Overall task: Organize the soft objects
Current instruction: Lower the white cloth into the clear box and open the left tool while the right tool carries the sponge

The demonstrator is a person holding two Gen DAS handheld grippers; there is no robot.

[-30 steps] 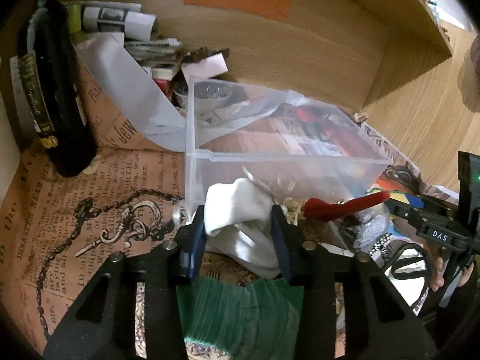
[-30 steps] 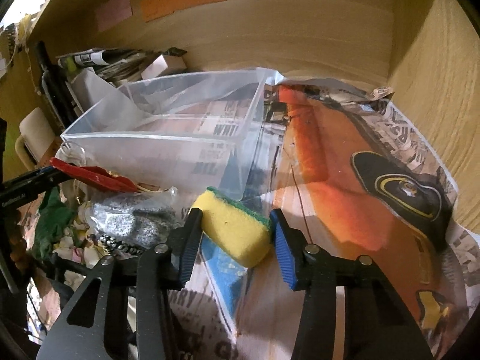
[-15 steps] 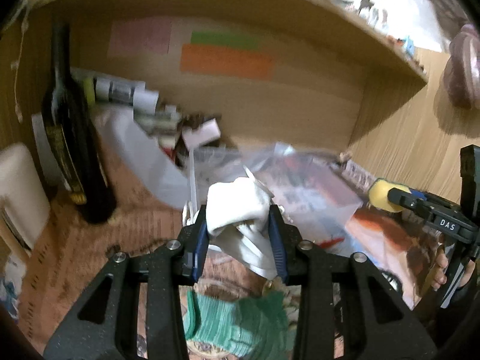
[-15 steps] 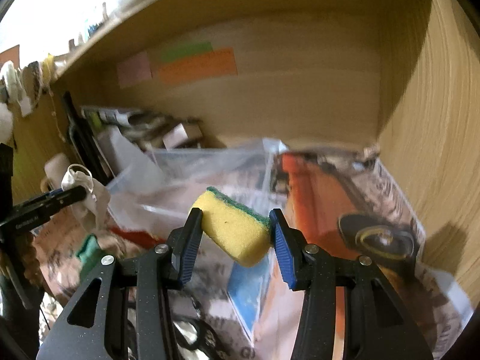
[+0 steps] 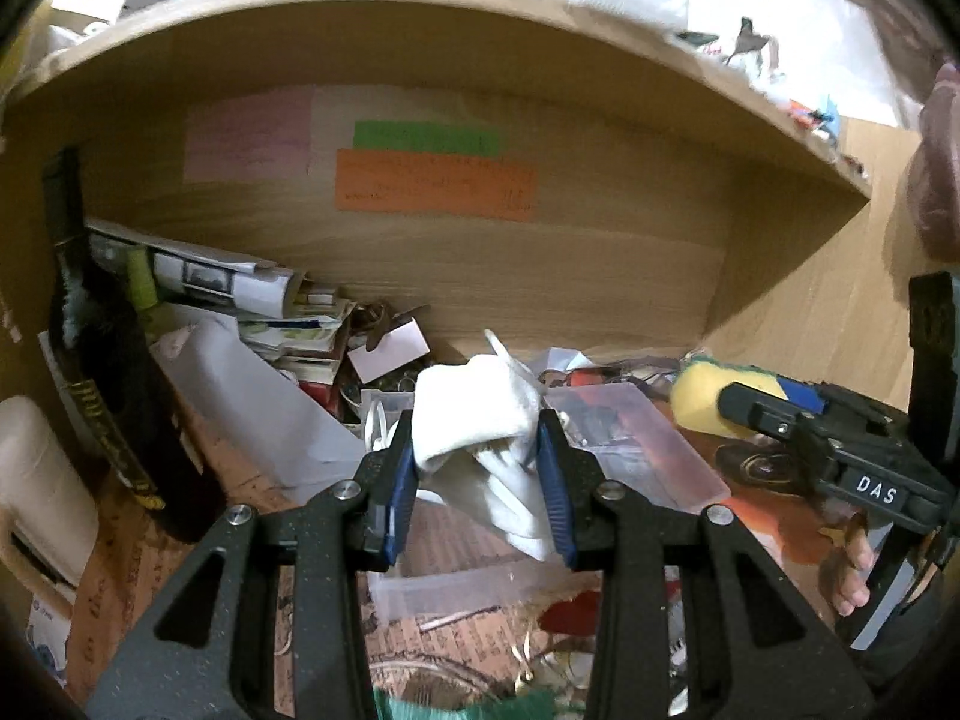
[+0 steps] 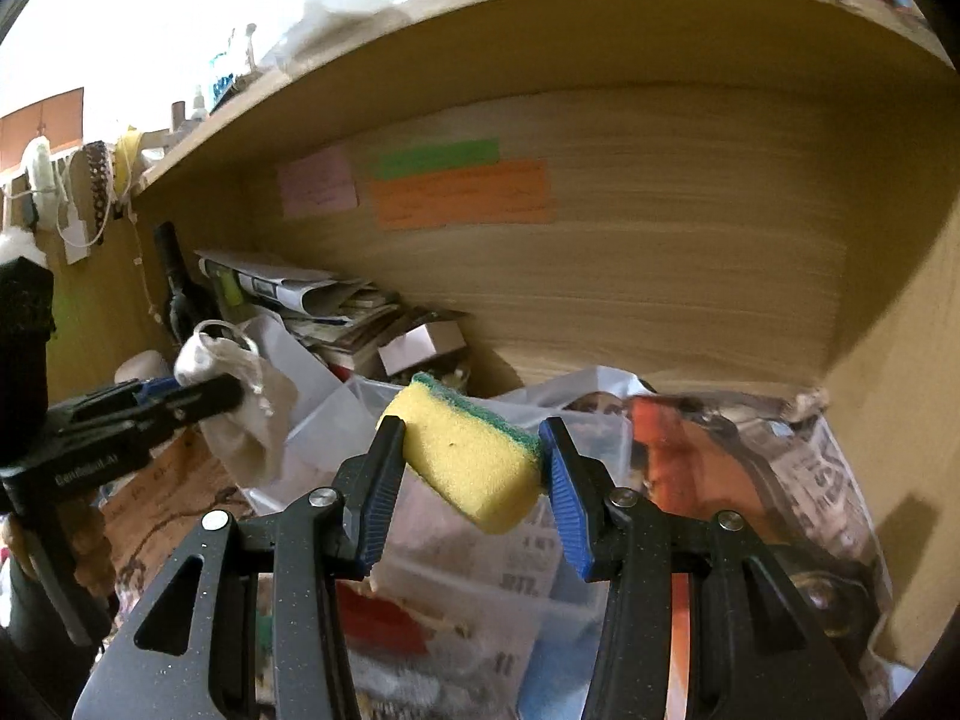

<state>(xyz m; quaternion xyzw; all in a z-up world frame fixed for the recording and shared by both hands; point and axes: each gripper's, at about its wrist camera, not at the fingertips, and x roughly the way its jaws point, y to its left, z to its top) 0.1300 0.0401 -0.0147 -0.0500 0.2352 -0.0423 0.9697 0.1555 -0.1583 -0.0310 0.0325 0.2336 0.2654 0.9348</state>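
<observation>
A: Both views were dim and warm inside the shelf. The light came from above, where the upper corners were washed out to white.

B: Was there blur?

A: Yes, the wood grain and the notes were smeared in the right wrist view. The sponge stayed sharp.

B: And the edges?

A: The fisheye bent the shelf into an arc, with black corners. A soft shadow lay on the right wall.

A wooden alcove under a cluttered shelf, bright light above
</observation>
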